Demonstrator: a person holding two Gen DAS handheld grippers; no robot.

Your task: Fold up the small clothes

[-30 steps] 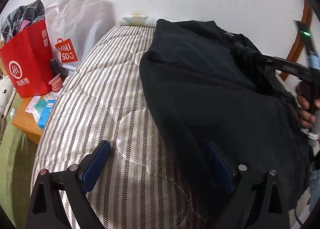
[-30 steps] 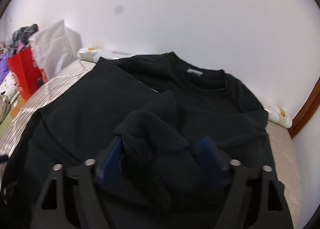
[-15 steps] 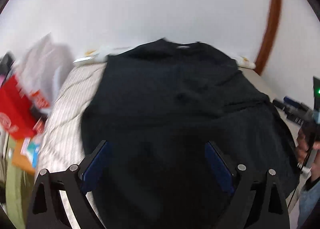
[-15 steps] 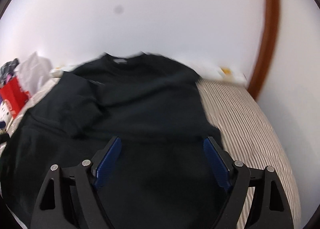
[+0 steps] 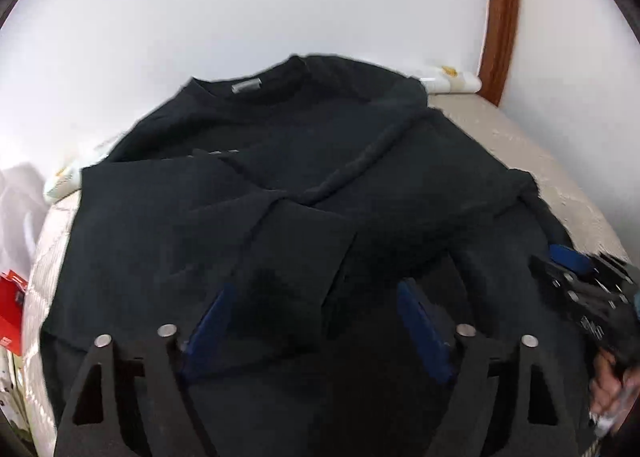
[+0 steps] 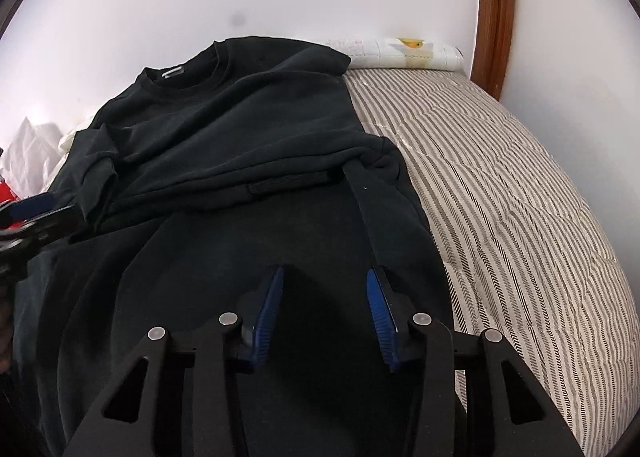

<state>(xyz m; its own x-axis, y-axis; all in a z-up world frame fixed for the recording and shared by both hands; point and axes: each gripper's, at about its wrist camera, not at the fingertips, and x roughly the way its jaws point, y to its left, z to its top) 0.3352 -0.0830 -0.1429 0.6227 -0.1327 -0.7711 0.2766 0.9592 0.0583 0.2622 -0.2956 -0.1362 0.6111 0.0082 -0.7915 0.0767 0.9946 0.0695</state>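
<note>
A black sweatshirt (image 5: pixel 304 161) lies flat on the striped mattress (image 6: pixel 500 197), collar toward the wall, with both sleeves folded in across the chest. My left gripper (image 5: pixel 316 317) hovers over its lower middle. Its jaws are closing, and a folded sleeve end (image 5: pixel 296 277) lies between the blue pads without being pressed. My right gripper (image 6: pixel 326 297) is over the lower right part of the sweatshirt (image 6: pixel 240 137). Its jaws are closing too, the cloth lying flat beneath them. Each gripper shows at the edge of the other's view: the right gripper (image 5: pixel 572 269), the left gripper (image 6: pixel 28 213).
A rolled white quilt (image 6: pixel 400 51) lies against the wall at the mattress's far end. A brown wooden frame (image 6: pixel 494 17) stands at the right corner. A red bag (image 5: pixel 10 309) and a white plastic bag (image 5: pixel 20 209) stand at the left. A hand (image 5: pixel 608 381) holds the right gripper.
The right gripper let go of a bunched sleeve, which now lies folded on the chest, and swung to the sweatshirt's right side. The left gripper moved from the bare mattress over the sweatshirt. Both jaws have narrowed.
</note>
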